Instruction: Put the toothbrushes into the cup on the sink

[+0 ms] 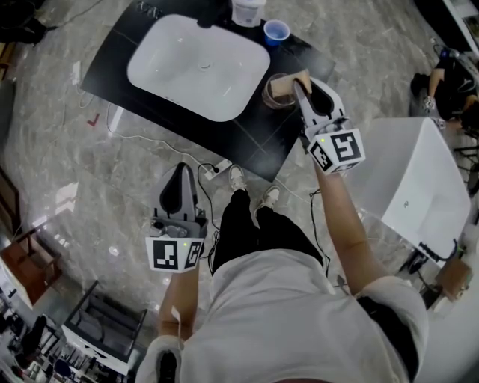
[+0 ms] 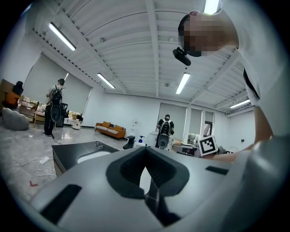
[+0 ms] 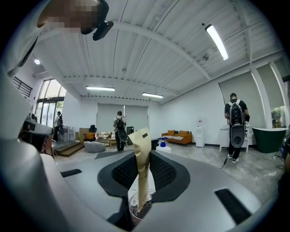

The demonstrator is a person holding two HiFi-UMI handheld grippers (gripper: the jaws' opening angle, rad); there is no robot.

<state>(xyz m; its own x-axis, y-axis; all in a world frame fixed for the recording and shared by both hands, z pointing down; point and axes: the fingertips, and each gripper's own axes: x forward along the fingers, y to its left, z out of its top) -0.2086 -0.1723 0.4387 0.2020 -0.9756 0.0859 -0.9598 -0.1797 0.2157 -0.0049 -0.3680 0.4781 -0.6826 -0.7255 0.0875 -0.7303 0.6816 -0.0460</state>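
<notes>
A tan paper-wrapped toothbrush [image 3: 142, 158] stands upright between the jaws of my right gripper [image 3: 142, 181], which is shut on it. Its lower end reaches down into a clear cup [image 3: 134, 210]. In the head view my right gripper [image 1: 303, 81] hovers over that clear cup [image 1: 275, 96], which stands on the black counter [image 1: 112, 71] right of the white basin [image 1: 198, 63]. The toothbrush [image 1: 299, 77] shows as a tan strip at the jaw tips. My left gripper [image 1: 180, 170] hangs over the floor in front of the counter, shut and holding nothing, and its jaws [image 2: 146, 181] meet.
A blue cup [image 1: 276, 31] and a white container [image 1: 247, 11] stand at the counter's back edge. A white bathtub [image 1: 419, 187] sits to the right. A power strip [image 1: 218, 169] and cables lie on the marble floor near my feet. People stand further off in the room.
</notes>
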